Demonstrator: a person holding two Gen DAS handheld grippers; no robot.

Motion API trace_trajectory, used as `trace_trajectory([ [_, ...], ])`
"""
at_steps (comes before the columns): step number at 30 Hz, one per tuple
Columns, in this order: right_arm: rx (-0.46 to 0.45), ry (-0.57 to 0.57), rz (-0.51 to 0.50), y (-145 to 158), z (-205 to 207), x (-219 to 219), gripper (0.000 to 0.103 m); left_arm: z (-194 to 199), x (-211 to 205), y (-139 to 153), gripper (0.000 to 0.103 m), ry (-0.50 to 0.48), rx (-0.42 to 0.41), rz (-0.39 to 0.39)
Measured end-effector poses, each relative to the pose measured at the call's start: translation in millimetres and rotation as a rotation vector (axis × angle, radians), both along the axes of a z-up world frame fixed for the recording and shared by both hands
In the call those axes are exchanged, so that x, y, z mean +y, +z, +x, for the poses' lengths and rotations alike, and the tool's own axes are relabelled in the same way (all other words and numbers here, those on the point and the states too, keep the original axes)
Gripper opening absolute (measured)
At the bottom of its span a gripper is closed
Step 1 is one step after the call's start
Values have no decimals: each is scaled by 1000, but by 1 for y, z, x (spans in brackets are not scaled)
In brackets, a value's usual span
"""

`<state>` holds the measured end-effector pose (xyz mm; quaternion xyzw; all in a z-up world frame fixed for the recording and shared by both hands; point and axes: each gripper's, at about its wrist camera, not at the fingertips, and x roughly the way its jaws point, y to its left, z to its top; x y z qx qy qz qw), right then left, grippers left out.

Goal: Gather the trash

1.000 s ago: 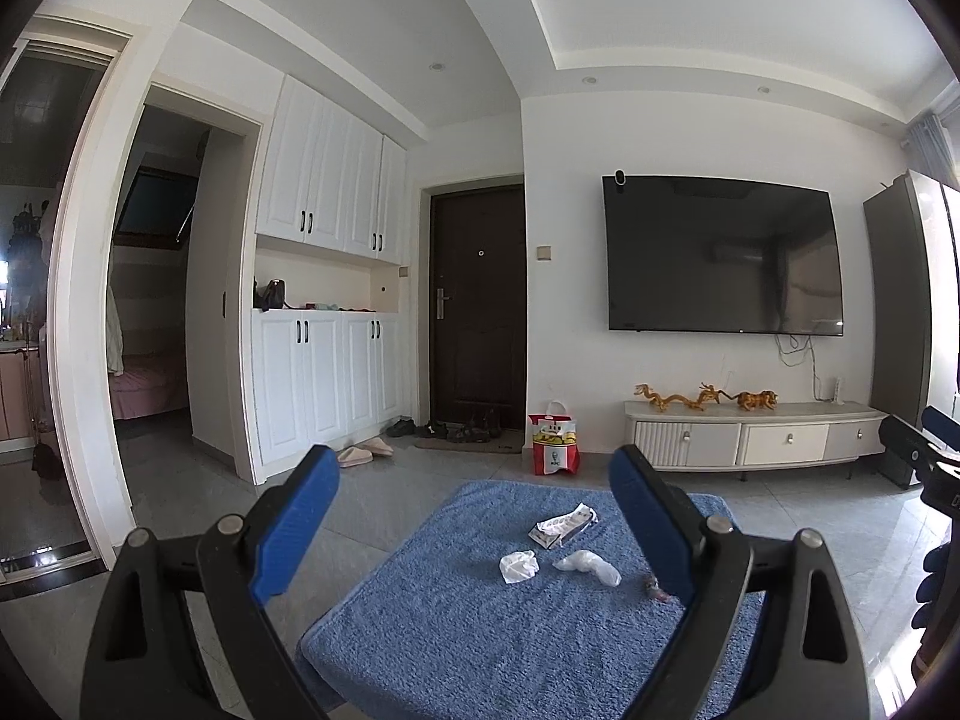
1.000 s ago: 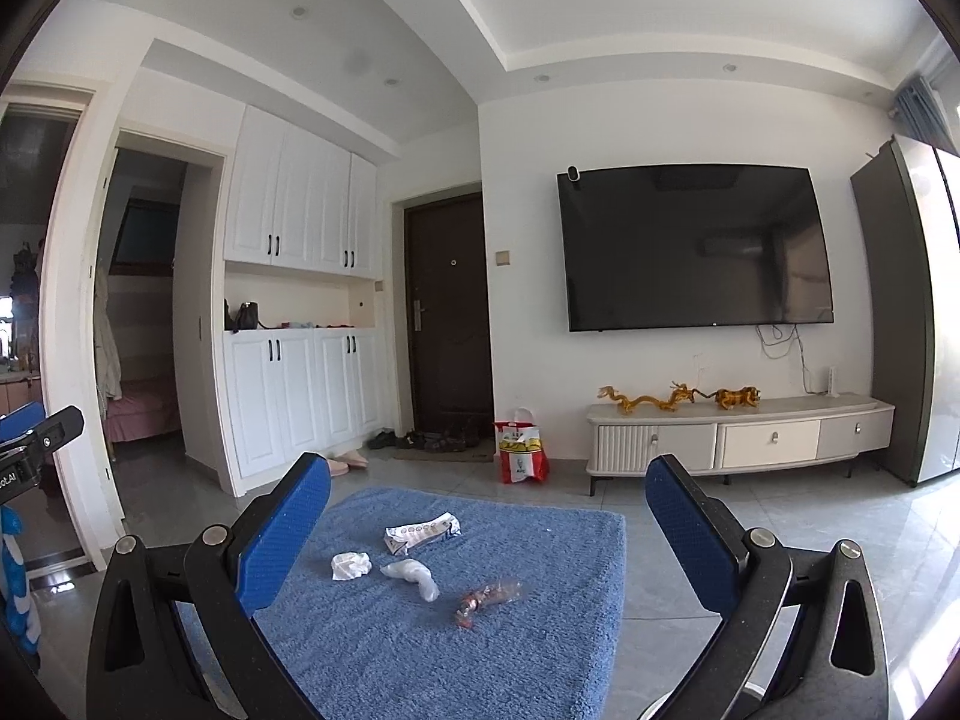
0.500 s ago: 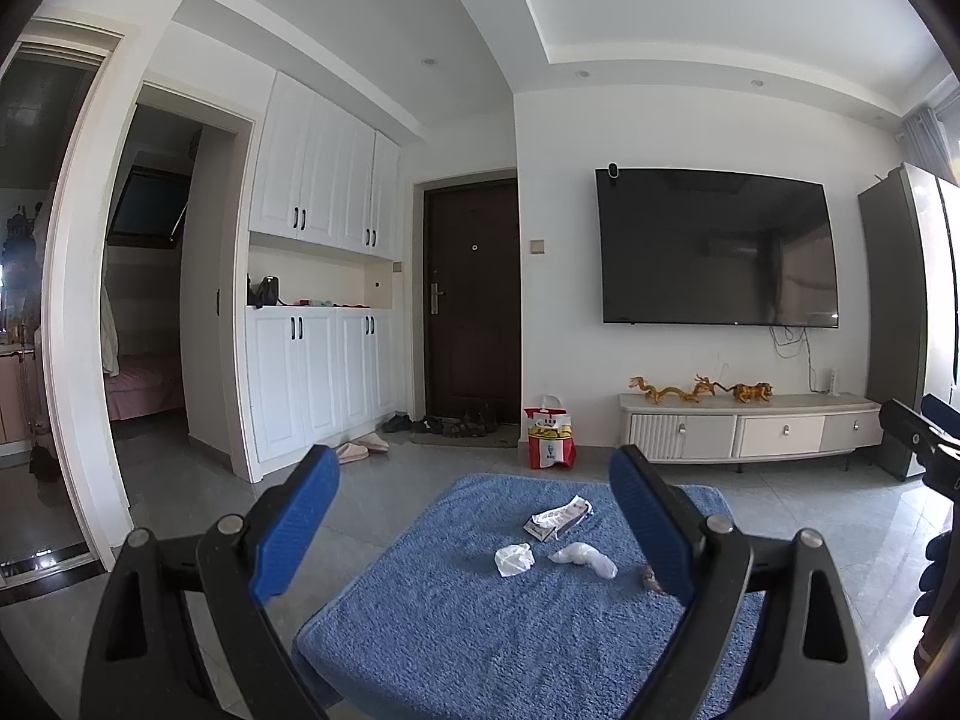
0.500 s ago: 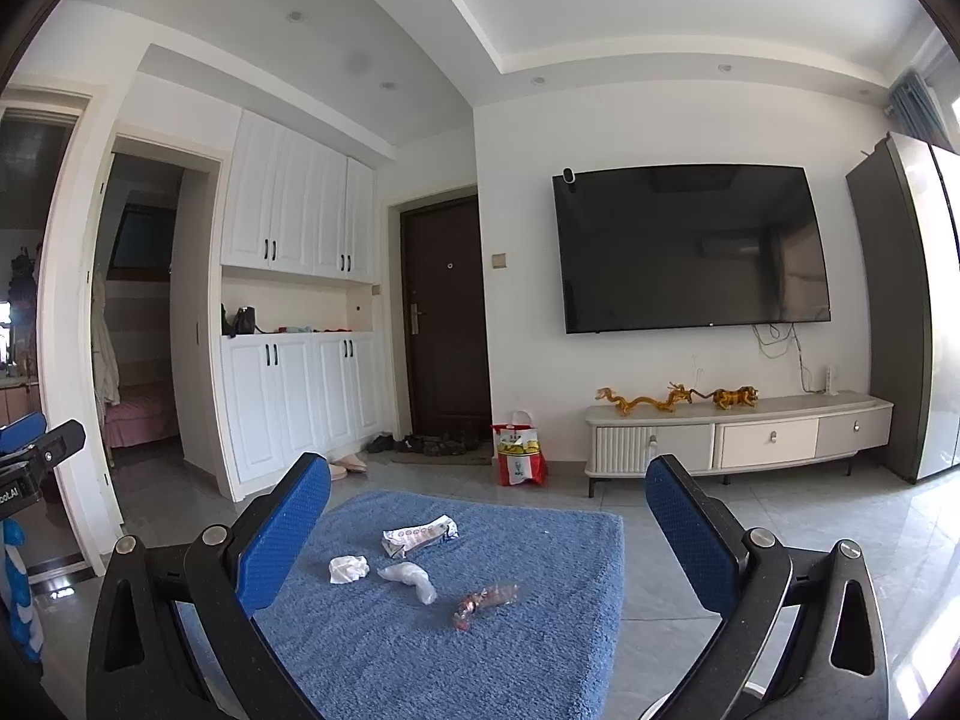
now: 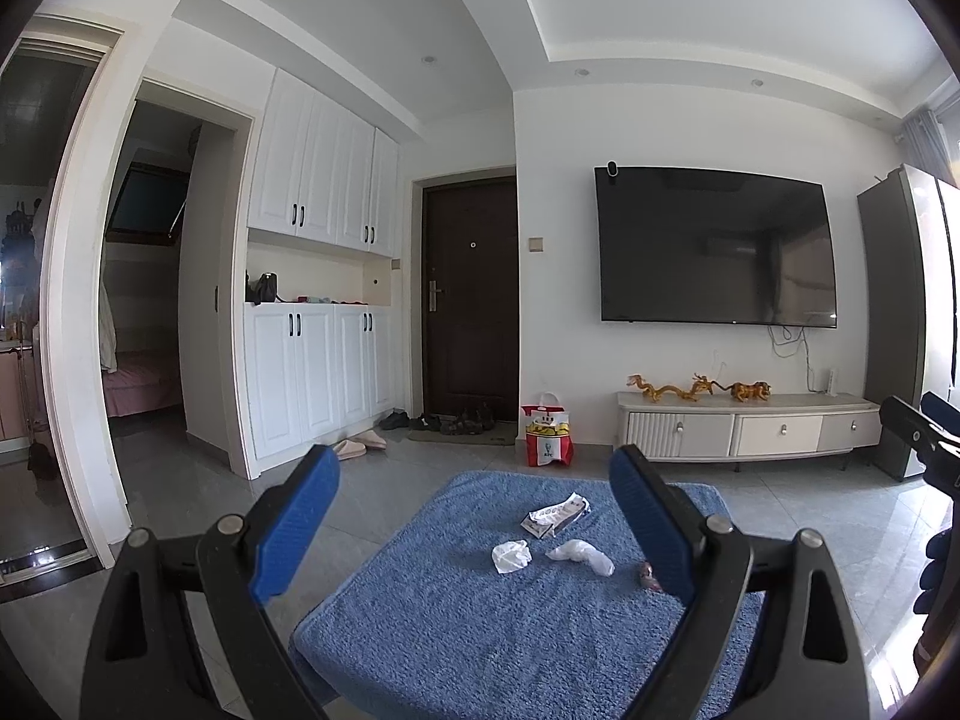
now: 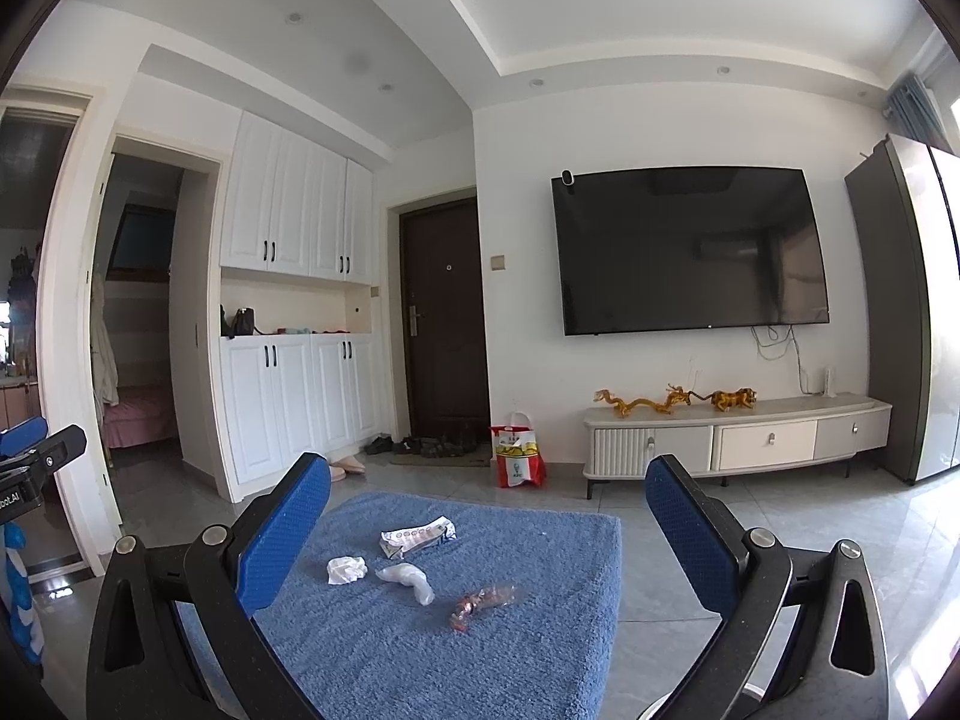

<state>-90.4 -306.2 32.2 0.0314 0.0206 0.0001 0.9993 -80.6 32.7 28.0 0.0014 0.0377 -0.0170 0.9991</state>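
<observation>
Both views barely shifted over last second. Left gripper [image 5: 474,516] and right gripper [image 6: 487,525] wide, empty, above blue surface [image 6: 372,648]. Crumpled tissue [image 6: 346,570], wrappers untouched; collection not begun.

TV [image 6: 690,249] on wall | cabinet [image 6: 738,435] beneath | dark door [image 6: 444,324] | red bag [image 6: 517,459] on floor

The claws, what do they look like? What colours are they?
Each claw, left and right, has two flat fingers with bumpy blue pads on black frames. The frames have long cut-out slots and round silver bolts at the joints. In the right view, the left claw's side shows at the edge, with white lettering too cut off to read. No cables show.
</observation>
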Motion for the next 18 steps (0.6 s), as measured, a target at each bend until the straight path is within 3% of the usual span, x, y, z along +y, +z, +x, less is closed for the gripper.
trace_trajectory([
  [18, 19, 0, -8, -4, 1, 2, 103, 1, 0, -3, 92, -3, 14, 2],
])
